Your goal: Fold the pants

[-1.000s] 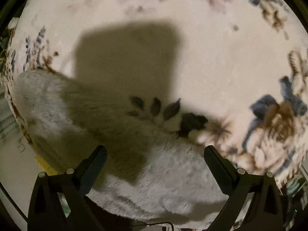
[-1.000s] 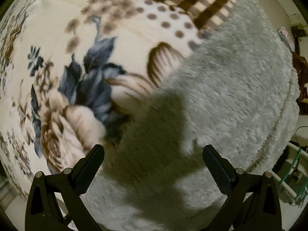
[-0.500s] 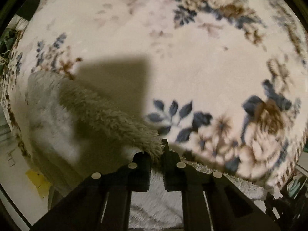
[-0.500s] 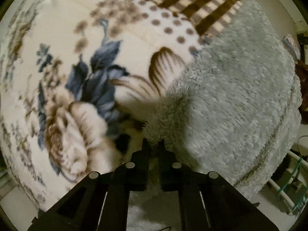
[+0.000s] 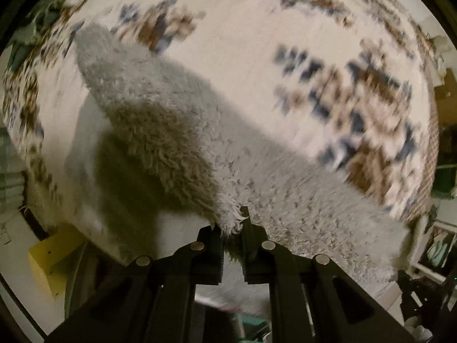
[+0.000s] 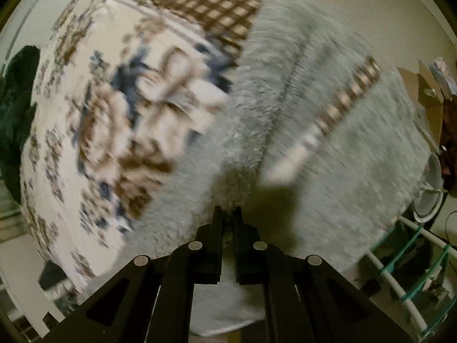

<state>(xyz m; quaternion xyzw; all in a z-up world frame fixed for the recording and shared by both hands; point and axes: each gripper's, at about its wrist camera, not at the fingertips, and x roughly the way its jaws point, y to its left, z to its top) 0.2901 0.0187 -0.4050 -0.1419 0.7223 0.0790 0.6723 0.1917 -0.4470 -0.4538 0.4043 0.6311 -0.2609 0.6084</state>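
Both grippers risen, jaws clamped since earlier frames: left gripper (image 5: 232,223) and right gripper (image 6: 228,214) each pinch fluffy grey pants (image 5: 160,131), lifting edge off floral blanket (image 5: 242,43) for folding over.

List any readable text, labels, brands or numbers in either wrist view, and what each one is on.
None readable.
Fluffy grey pants: no tag or label visible.
Floral blanket: flower pattern only, motion-blurred, no lettering.
Yellow object at lower left of the left wrist view: dark specks, no legible characters.
Cardboard box at the right edge of the right wrist view: too blurred to tell.
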